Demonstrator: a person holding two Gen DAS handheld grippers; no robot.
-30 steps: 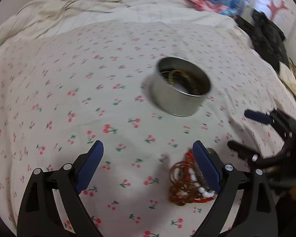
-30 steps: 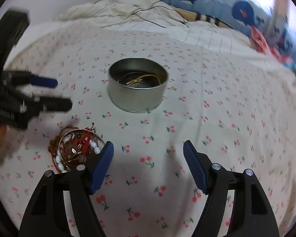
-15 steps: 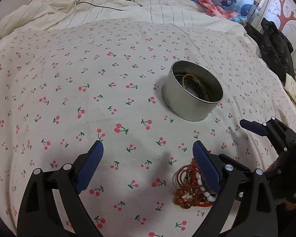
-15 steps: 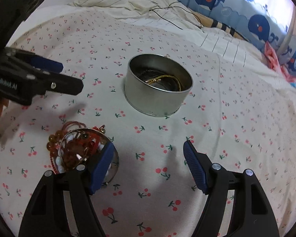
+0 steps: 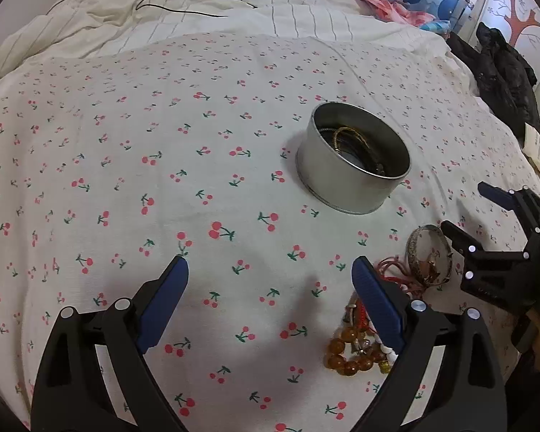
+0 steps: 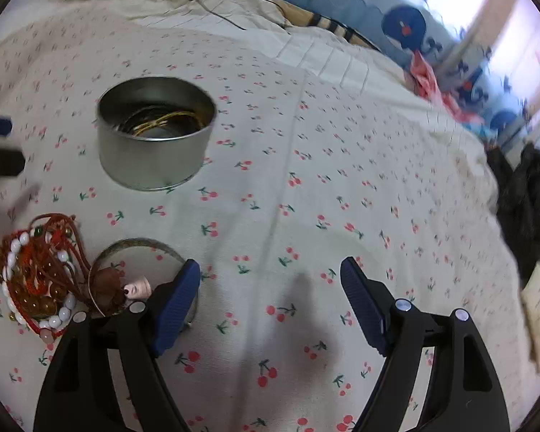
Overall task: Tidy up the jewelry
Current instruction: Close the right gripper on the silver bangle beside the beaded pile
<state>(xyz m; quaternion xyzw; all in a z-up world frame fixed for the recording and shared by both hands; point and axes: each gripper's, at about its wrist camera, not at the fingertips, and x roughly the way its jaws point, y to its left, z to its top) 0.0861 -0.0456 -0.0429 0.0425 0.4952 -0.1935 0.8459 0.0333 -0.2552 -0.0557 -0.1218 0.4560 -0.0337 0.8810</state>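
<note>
The jewelry lies in two places on a bed covered with a cherry-print sheet (image 5: 126, 165). A loose heap (image 6: 36, 277) of it sits on the sheet near the front: a string of white beads, amber beads, red cords and a small green bead, all tangled together. Touching the right edge of that heap lies a metal bangle (image 6: 140, 248), flat on the sheet, with a brown knot and a small pink piece inside its ring. Beyond the heap, well apart from it, stands a round metal tin (image 6: 154, 133), upright and without a lid, holding thin gold and dark bangles coiled at its bottom.

The right hand-held gripper (image 6: 270, 277) hangs over the sheet just right of the heap. Its jaws are opening, with only bare sheet between them; its left blue pad overlaps the near rim of the bangle in the right wrist view, but whether it touches it cannot be told.

The left hand-held gripper (image 5: 270, 277) stands wide apart over bare sheet, nothing between its pads; its right finger covers part of the heap in its own view.

Farther back lie a rumpled cream blanket (image 5: 108, 25) with a thin black cable (image 5: 183, 10) across it, and dark clothing (image 5: 504, 68) at the bed's right edge.
</note>
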